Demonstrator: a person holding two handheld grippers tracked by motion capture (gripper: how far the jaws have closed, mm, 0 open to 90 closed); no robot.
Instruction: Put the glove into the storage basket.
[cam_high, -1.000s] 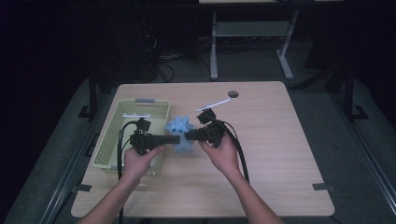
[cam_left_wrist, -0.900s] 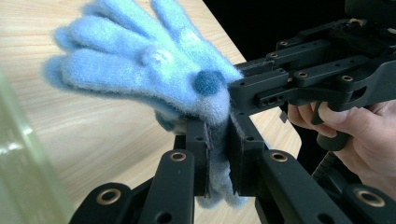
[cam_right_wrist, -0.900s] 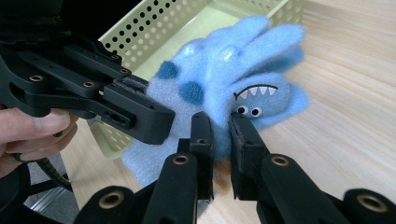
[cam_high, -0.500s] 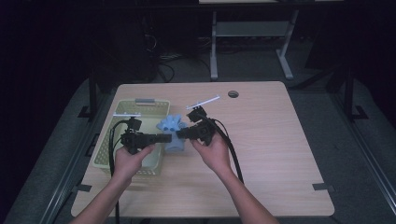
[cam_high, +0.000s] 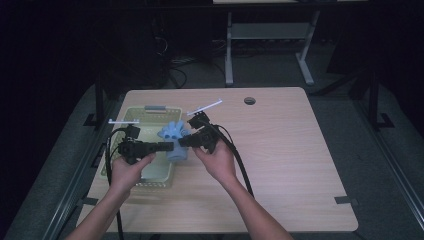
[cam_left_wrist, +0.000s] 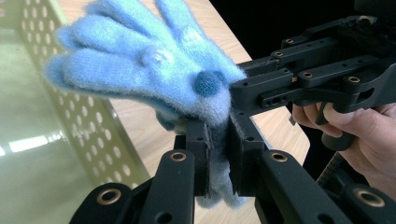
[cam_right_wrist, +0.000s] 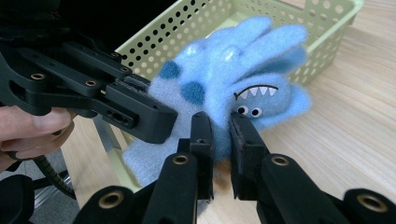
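A fluffy light-blue glove (cam_high: 174, 140) with darker blue dots and a small monster face (two eyes, a toothed mouth) is held in the air between the two grippers, above the near right edge of the basket. Its fingers point away from the person, toward the far side of the table. In the right gripper view the glove (cam_right_wrist: 233, 88) has the face on its right side, and the basket stands just behind it.

The left gripper (cam_left_wrist: 217, 154) has its jaws closed on the cuff part of the glove (cam_left_wrist: 154, 70); the fabric is pressed between the two black pads and a little of it hangs below them. The right gripper (cam_right_wrist: 219, 140) is also closed on the glove, pinching the lower part near the face. In the high view the left gripper (cam_high: 165, 147) comes to the glove from the left and the right gripper (cam_high: 184, 141) from the right, so their tips are almost touching each other at the glove.

The pale green plastic basket with round holes in its walls (cam_high: 150, 175) stands at the left side of the light wooden table (cam_high: 290, 165). A small dark round hole (cam_high: 249, 100) is near the far edge of the table.
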